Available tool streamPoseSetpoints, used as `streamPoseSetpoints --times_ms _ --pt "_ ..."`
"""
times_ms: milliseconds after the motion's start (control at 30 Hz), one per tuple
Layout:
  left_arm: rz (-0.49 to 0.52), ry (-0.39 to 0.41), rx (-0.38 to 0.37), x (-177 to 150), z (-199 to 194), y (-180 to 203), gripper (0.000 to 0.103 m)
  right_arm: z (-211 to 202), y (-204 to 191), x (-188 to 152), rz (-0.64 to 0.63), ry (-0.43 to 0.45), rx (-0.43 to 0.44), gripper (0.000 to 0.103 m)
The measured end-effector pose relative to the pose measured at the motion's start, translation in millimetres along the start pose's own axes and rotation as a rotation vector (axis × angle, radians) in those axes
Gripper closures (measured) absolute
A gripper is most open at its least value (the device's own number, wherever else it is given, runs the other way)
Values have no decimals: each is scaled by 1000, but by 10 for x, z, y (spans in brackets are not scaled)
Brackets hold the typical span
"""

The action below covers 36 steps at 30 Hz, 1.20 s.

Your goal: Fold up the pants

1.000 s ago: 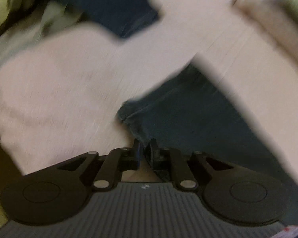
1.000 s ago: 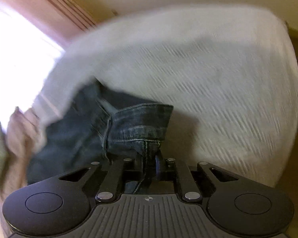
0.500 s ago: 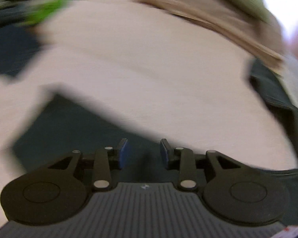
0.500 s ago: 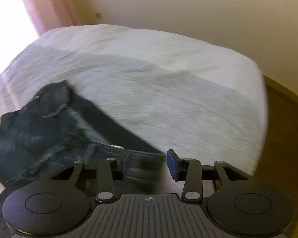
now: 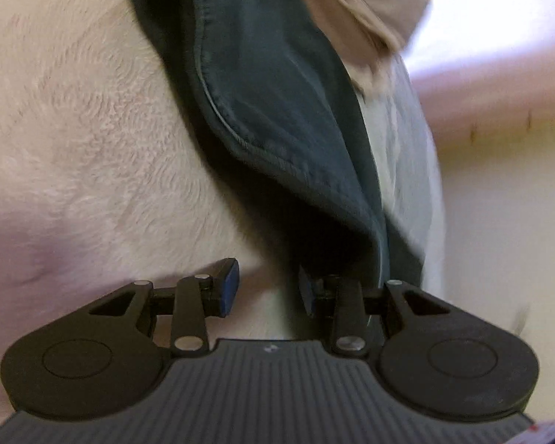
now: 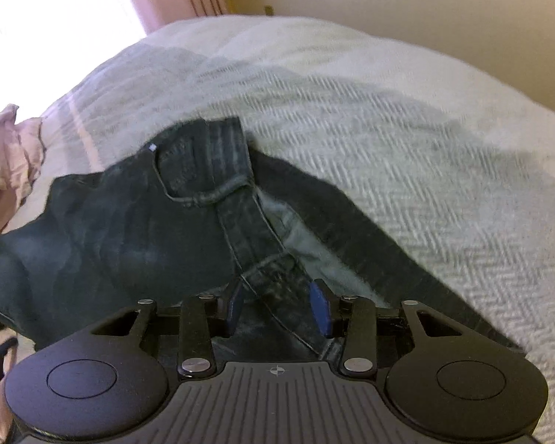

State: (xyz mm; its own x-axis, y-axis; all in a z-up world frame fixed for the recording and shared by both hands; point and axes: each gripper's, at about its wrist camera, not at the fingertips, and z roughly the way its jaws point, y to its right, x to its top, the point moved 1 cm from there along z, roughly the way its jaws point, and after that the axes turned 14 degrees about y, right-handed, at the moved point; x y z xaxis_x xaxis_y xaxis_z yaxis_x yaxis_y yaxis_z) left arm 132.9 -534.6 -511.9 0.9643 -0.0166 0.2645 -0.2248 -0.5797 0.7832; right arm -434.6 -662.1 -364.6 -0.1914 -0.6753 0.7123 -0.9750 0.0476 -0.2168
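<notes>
Now, jaws: left gripper (image 5: 267,288) and right gripper (image 6: 279,308) both part-open, gripping nothing.
Pants: jeans (image 6: 137,229) lie rumpled on bed (image 6: 407,155).
Handling: heavy, limp denim; likely best gripped at waistband (image 6: 203,170).

I can read no words, brand names or numbers in either wrist view. The only mark I see is a small white crosshair emblem (image 6: 275,371) printed on the grey ribbed gripper body, in both views. A tiny pale tag (image 6: 152,147) on the dark denim pants (image 6: 129,229) is too blurred to read.
</notes>
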Motion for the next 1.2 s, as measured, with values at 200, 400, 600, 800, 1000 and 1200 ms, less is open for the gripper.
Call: streamPoseSetpoints --times_ms 200,400,600,800,1000,1200 --pt "237 52 17 156 118 275 103 128 122 -107 32 -34 -46 66" --pt "1115 203 85 769 -406 1163 102 199 134 8 19 -45 -51 66" --pt "1899 453 254 1384 -1207 1643 101 255 80 74 -12 -69 -62 66" --pt "1759 311 568 2019 -1801 993 88 289 76 45 8 -70 -88 66" --pt "1084 144 836 2332 -1859 -607 86 250 67 37 5 -82 -105 66" --pt "533 240 513 2291 -1715 -941 66 147 -22 59 -47 -81 -129 66"
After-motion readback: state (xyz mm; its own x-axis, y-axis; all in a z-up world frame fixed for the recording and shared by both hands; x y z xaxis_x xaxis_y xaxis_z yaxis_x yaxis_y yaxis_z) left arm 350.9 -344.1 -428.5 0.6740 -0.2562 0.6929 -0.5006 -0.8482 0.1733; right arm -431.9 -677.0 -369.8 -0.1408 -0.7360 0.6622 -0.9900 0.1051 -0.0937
